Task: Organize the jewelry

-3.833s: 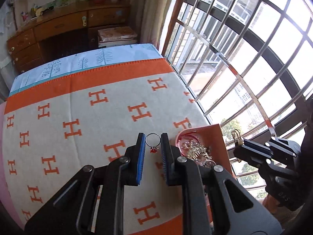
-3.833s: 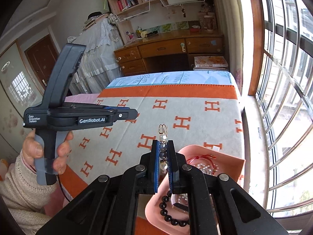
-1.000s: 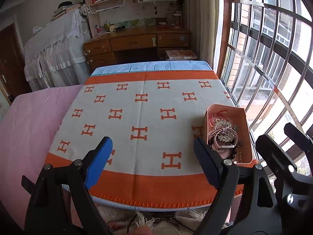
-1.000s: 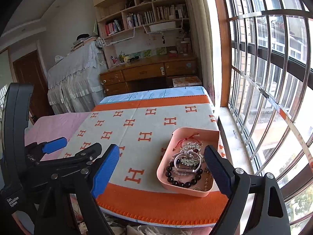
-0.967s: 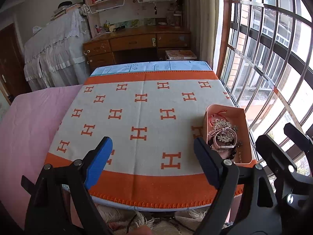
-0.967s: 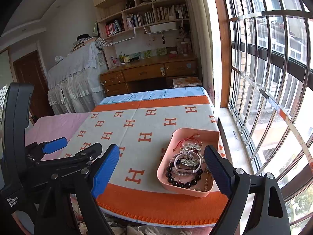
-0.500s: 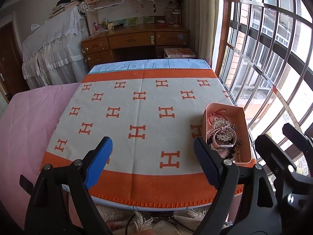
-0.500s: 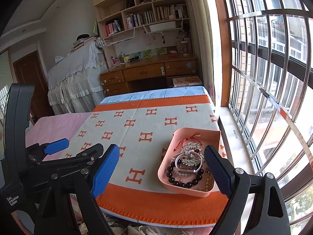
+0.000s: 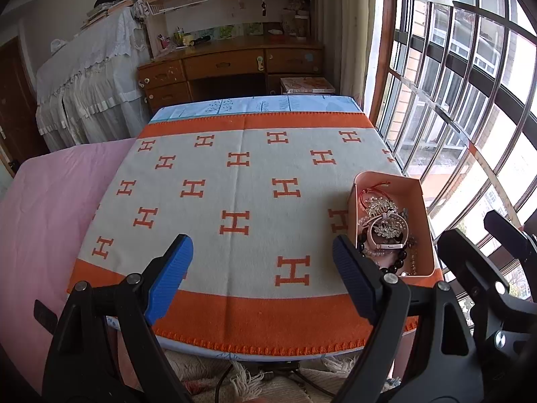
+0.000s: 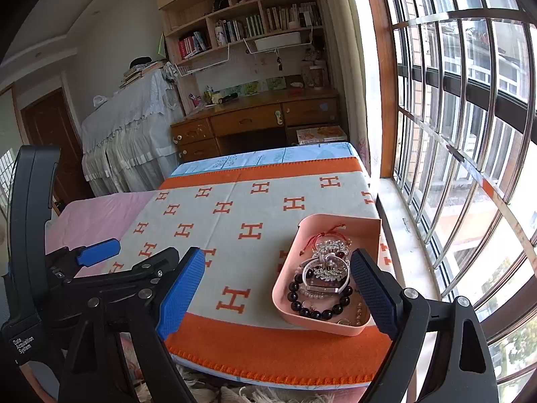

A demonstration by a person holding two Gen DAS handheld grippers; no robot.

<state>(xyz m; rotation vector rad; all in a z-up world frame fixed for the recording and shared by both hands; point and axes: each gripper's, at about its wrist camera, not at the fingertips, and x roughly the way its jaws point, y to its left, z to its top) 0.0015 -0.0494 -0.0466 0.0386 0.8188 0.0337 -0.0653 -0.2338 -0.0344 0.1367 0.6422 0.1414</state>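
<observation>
Bright daylight pours in through the barred window (image 9: pixel 470 100) on the right, its panes blown out to white. The blanket (image 10: pixel 255 228) is evenly lit and sharp, with soft shadows. Fisheye distortion bends the window bars and darkens the corners; the far bookshelf (image 10: pixel 241 23) sits dimmer.

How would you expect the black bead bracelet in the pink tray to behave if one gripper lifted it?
The black bead bracelet would probably droop, being separate strung beads. Its glossy round beads may slip between pads. It lies tangled with other jewelry in the pink tray, so neighbours could be dragged along.
</observation>
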